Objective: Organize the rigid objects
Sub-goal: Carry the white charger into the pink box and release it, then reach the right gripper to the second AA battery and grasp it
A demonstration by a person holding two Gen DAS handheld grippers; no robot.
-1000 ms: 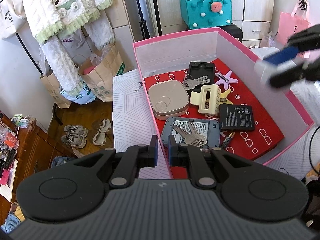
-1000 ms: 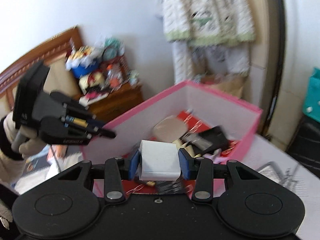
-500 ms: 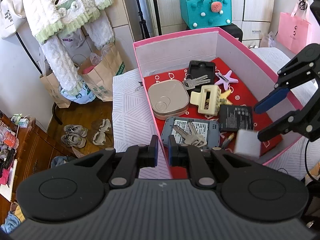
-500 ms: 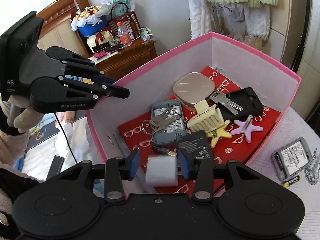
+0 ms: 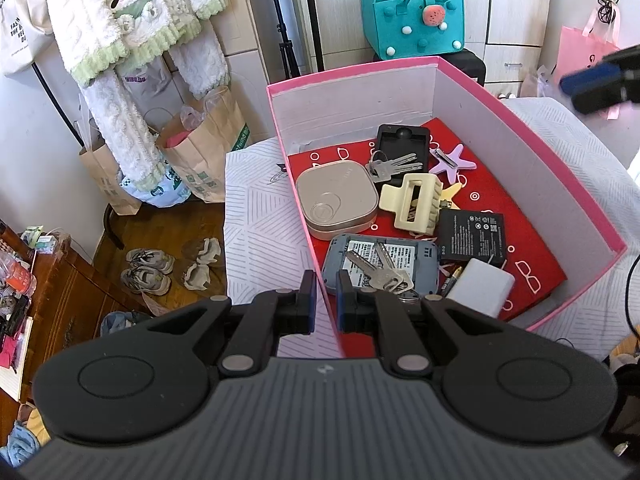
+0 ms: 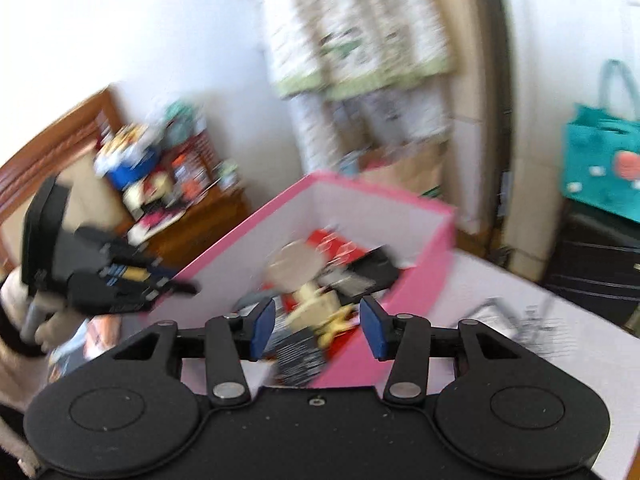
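Observation:
A pink box (image 5: 532,148) stands on a white patterned cloth. It holds a beige square case (image 5: 336,200), a cream hair claw (image 5: 412,200), keys (image 5: 380,272) on a grey device, a black battery (image 5: 472,236), a purple star clip (image 5: 452,162) and a white block (image 5: 480,286) at the near right. My left gripper (image 5: 323,300) is shut on the box's near wall. My right gripper (image 6: 318,330) is open and empty above the box's right side; it also shows at the right edge of the left wrist view (image 5: 600,80).
A teal felt bag (image 5: 412,20) sits behind the box. Paper bags (image 5: 200,148) and shoes (image 5: 148,268) lie on the wooden floor at left. A wooden dresser (image 5: 40,304) stands at the far left. A pink bag (image 5: 584,56) is at the right.
My right gripper let go of the white block, which now lies in the box's near right corner. It then rose and pulled back to the right. My left gripper stayed put.

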